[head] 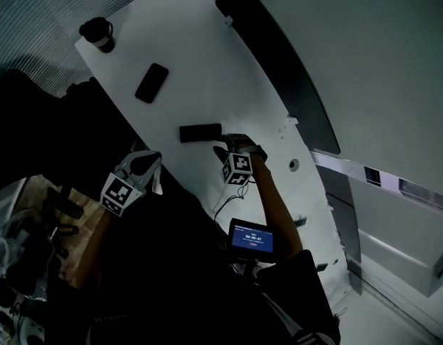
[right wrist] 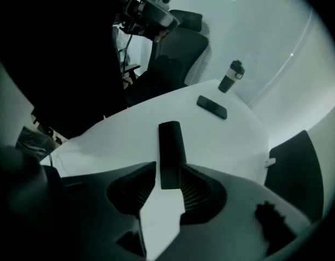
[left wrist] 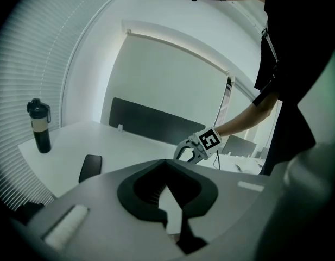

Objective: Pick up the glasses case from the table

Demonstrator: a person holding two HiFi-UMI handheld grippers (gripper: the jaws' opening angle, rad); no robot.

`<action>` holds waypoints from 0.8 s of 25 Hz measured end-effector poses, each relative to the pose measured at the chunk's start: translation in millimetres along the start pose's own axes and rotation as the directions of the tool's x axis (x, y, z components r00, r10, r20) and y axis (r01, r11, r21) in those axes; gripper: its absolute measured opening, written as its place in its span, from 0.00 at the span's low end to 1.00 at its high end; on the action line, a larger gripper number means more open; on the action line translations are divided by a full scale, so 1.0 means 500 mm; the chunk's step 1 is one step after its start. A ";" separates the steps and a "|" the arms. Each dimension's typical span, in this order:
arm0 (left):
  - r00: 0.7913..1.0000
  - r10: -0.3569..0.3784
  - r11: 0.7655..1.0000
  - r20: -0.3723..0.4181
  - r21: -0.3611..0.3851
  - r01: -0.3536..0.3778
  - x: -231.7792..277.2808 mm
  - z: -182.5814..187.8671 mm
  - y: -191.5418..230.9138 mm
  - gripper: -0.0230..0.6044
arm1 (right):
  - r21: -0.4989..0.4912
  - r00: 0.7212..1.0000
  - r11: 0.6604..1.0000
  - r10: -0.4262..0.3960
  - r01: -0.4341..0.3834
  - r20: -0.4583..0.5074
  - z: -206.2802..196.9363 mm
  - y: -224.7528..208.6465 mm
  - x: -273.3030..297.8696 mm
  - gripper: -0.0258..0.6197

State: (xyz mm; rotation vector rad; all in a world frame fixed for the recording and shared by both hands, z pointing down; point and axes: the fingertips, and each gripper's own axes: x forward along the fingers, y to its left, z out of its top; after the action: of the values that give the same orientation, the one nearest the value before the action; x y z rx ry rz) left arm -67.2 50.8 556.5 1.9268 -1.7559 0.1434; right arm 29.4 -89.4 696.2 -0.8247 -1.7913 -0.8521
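White tabletop (head: pixel 228 63) is curving away under dim light, with a person standing at its near edge and working a gripper in each hand. Lying flat near that edge is the glasses case (head: pixel 200 132), a slim dark bar, well apart from the phone (head: pixel 151 83) and the flask (head: pixel 98 34) farther up the table. The right gripper (head: pixel 222 146) is pointing steeply down at one end of the case. Its own view is showing the jaws standing partly apart with that end lying between them and the length of the case running straight away. The pads are sitting just beside the case's long edges and, as far as I can tell, are not pressing on them. The left gripper (head: pixel 151 165) is hanging just off the table's edge, its jaws closed together on nothing.

The step in hand, as I am reading it, is setting the grip before the lift. Only the end of the case is sitting between the pads, so a squeeze here is likely to leave the far end drooping or twisting. Sliding the jaws farther along toward the middle looks wiser. Keeping the pads square to the narrow sides, and low enough to catch the full thickness, should be helping too, since the shell looks smooth and could be slipping out of a shallow pinch. Closing gently and then rising straight seems the safe way.
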 end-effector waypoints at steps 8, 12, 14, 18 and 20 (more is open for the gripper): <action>0.996 0.086 0.996 0.013 -0.039 -0.085 -0.048 -0.025 0.048 0.05 | -0.150 0.987 0.979 0.124 -0.139 -0.100 0.015 -0.055 0.069 0.40; 0.992 0.125 0.991 0.021 -0.058 -0.124 -0.076 -0.028 0.068 0.05 | -0.157 0.971 0.964 0.194 -0.215 -0.141 0.014 -0.041 0.113 0.47; 0.989 0.145 0.987 0.023 -0.068 -0.143 -0.089 -0.031 0.079 0.05 | -0.137 0.962 0.960 0.220 -0.242 -0.161 0.013 -0.037 0.132 0.49; 0.984 0.177 0.981 0.027 -0.083 -0.174 -0.107 -0.034 0.093 0.05 | -0.114 0.940 0.947 0.274 -0.301 -0.201 -0.008 -0.026 0.164 0.49; 0.981 0.190 0.978 0.031 -0.093 -0.187 -0.114 -0.036 0.098 0.05 | -0.095 0.932 0.941 0.303 -0.326 -0.201 -0.010 -0.023 0.168 0.49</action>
State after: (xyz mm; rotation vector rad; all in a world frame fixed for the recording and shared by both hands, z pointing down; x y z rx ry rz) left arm -117.8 108.7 563.3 1.7098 -1.9365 0.0927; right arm -4.6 -86.1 774.1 -1.0481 -1.4060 -0.8056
